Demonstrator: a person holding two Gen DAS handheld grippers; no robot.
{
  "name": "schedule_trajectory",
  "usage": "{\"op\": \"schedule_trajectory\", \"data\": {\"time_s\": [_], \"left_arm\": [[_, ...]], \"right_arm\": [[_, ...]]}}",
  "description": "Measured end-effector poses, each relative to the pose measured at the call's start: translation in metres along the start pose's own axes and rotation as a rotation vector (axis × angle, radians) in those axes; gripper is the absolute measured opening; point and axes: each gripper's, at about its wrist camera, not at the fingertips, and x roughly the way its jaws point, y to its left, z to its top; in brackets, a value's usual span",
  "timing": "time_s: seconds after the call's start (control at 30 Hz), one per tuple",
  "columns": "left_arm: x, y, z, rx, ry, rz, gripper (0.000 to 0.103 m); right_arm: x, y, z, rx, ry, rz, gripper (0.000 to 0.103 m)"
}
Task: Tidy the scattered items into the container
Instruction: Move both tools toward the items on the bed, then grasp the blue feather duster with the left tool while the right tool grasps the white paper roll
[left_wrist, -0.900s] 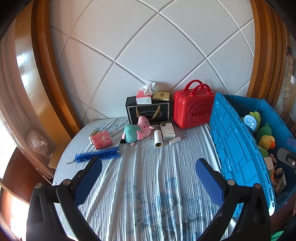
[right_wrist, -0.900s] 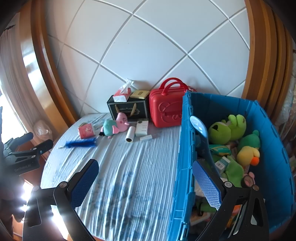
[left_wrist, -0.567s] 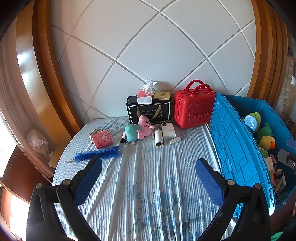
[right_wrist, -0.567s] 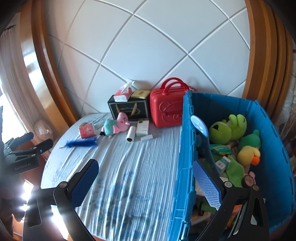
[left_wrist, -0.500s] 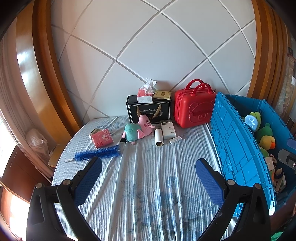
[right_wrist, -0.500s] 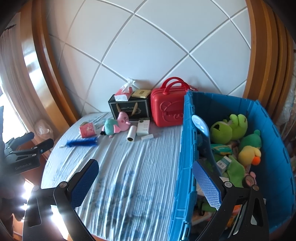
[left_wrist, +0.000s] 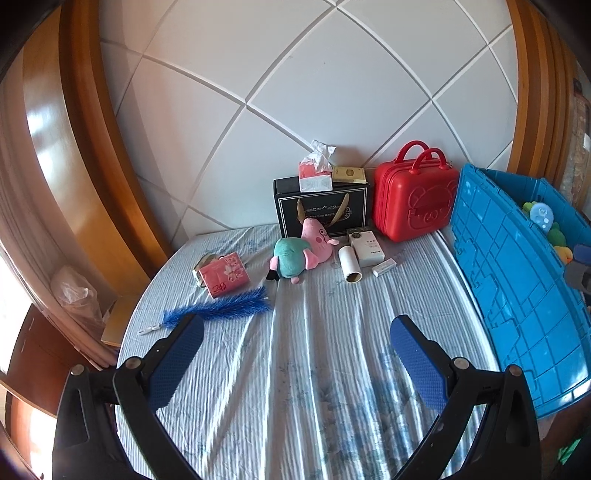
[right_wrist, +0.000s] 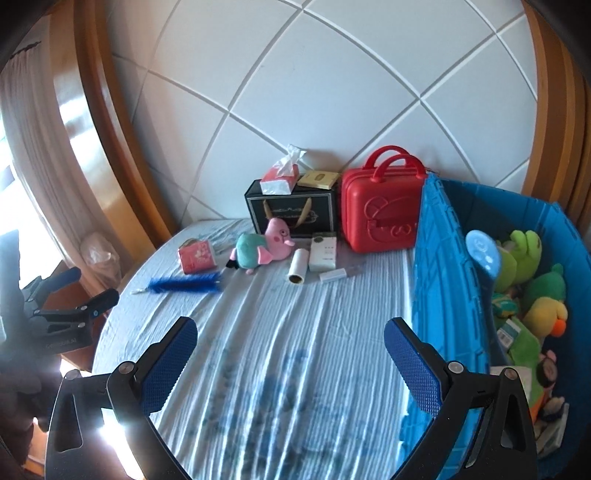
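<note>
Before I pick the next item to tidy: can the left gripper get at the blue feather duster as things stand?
Probably yes. The left gripper is open and empty, and the blue feather duster lies flat on the bedsheet just ahead of its left finger, with nothing on top of it or between them.

Far wall: you face a white padded headboard panel (left_wrist: 295, 74) crossed by diagonal seams into diamond shapes.
Frame: glossy curved wooden trim (left_wrist: 85, 129) borders that panel on your left and right, catching bright reflections.
Bed: a bed sheet (left_wrist: 303, 369) in pale blue stripes with a faint floral print lies wrinkled beneath you.
Left side: a curtain (right_wrist: 33, 147) hangs near a low wooden cabinet (left_wrist: 33, 354).
Light: strong daylight enters from your left, glaring at the near-left edge.
</note>
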Motion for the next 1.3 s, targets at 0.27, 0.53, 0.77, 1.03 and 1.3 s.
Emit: {"op": "schedule_trajectory", "data": {"time_s": [0.27,0.53,0.77,1.03,1.3], "left_arm": [[0.087,0.081,-0.023,0.067,0.04,-0.012,0.103],[0.199,0.145,-0.055,0.156,0.04,0.022,0.103],[0.301,0.184,-0.087,0.275,0.053,-0.008,0.102],[0.399,0.218,-0.112,0.379,0.095,-0.057,0.1],[0.441,0.236,-0.119,0.312,0.081,-0.218,0.1]], "right_arm": [[0.1,0.039,-0.002,-0.007,0.09,-0.026,0.103],[0.214,0.056,-0.009,-0.06,0.176,-0.079,0.103],[0.308,0.058,-0.024,-0.075,0.227,-0.103,0.103],[0.376,0.05,-0.035,-0.078,0.267,-0.153,0.103],[0.411,0.037,-0.041,-0.065,0.275,-0.183,0.103]]}}
